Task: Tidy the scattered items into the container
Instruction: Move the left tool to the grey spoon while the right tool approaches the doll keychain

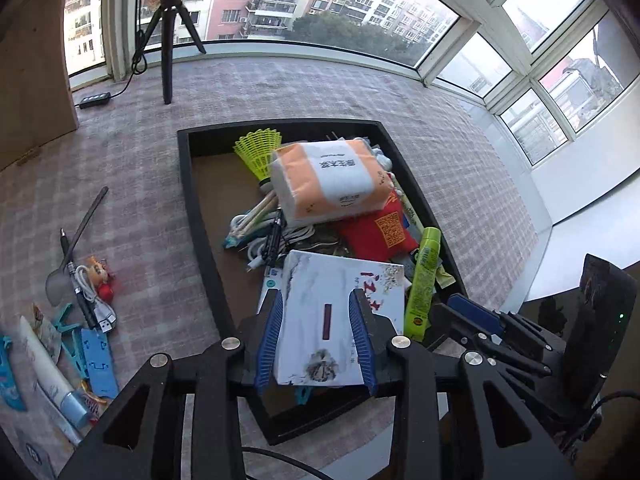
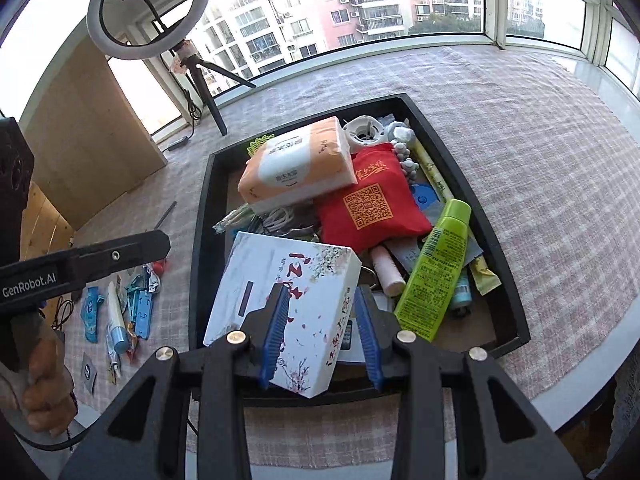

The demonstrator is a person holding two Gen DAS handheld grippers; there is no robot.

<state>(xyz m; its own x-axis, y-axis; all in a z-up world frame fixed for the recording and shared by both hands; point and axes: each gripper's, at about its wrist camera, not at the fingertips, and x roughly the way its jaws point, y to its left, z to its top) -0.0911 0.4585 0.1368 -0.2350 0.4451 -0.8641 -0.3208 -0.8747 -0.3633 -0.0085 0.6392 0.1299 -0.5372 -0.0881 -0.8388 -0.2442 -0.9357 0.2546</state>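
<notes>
Both grippers, left (image 1: 320, 344) and right (image 2: 322, 334), stand part-open, holding nothing, above the white box (image 2: 280, 304) lying in the black tray (image 2: 500, 240). Left of the tray, small items (image 1: 80, 320) remain scattered.

We see a black tray (image 2: 200, 240) on a pink-grey checked cloth (image 2: 540, 184). Inside it we note a white marbled box (image 2: 276, 292) with red characters and pink blossoms, an orange-and-white tissue pack (image 2: 296, 164), a red pouch (image 2: 368, 204) with a gold QR code, a lime-green tube (image 2: 436, 268) and a neon-yellow shuttlecock (image 1: 260, 150). Both grippers we see are black with blue ribbed pads (image 2: 276, 332). Off the tray lie light-blue clips (image 1: 94, 356) and a white tube (image 1: 48, 372).
</notes>
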